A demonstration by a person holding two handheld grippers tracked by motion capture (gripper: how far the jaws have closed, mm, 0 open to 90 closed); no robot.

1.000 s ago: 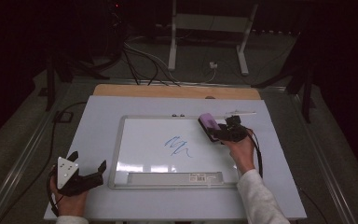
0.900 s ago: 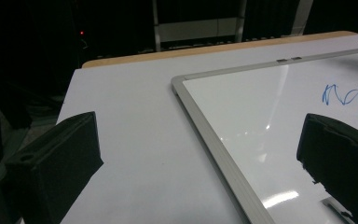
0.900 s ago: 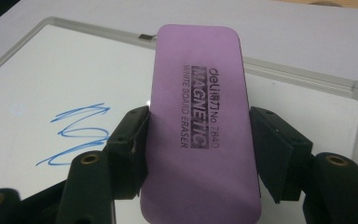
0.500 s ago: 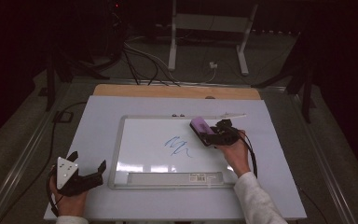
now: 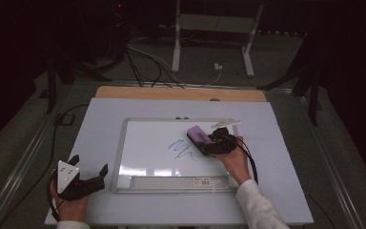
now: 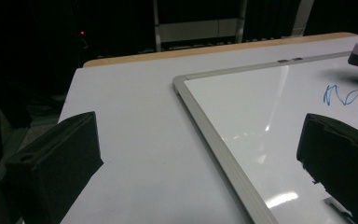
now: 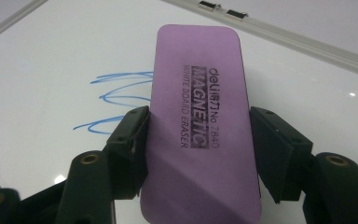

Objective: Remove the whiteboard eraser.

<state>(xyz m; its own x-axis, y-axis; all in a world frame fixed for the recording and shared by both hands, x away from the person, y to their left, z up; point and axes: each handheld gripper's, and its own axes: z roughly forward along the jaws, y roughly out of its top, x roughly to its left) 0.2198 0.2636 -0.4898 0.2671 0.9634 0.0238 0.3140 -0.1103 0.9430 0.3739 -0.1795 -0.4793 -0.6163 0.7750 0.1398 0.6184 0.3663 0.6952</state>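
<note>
A whiteboard (image 5: 147,143) with a silver frame lies on the pale table, and a blue scribble (image 5: 181,149) marks its middle. My right gripper (image 5: 205,140) is shut on a purple whiteboard eraser (image 5: 198,134), held just right of the scribble and low over the board. In the right gripper view the eraser (image 7: 198,121) sits between both pads, with the scribble (image 7: 116,100) to its left. My left gripper (image 5: 88,179) rests open on the table left of the board's near left corner. Nothing sits between its jaws in the left gripper view, where the board's frame (image 6: 214,135) and the scribble (image 6: 349,98) appear.
A white marker (image 5: 226,124) lies at the board's far right corner. Two small clips (image 5: 182,117) sit on the board's far edge. A wooden strip (image 5: 181,94) borders the table's far side. Cables and a stand's legs (image 5: 209,43) lie on the floor beyond.
My right gripper has carried the eraser leftwards across the board, closer to the scribble. The left gripper has stayed in place.
</note>
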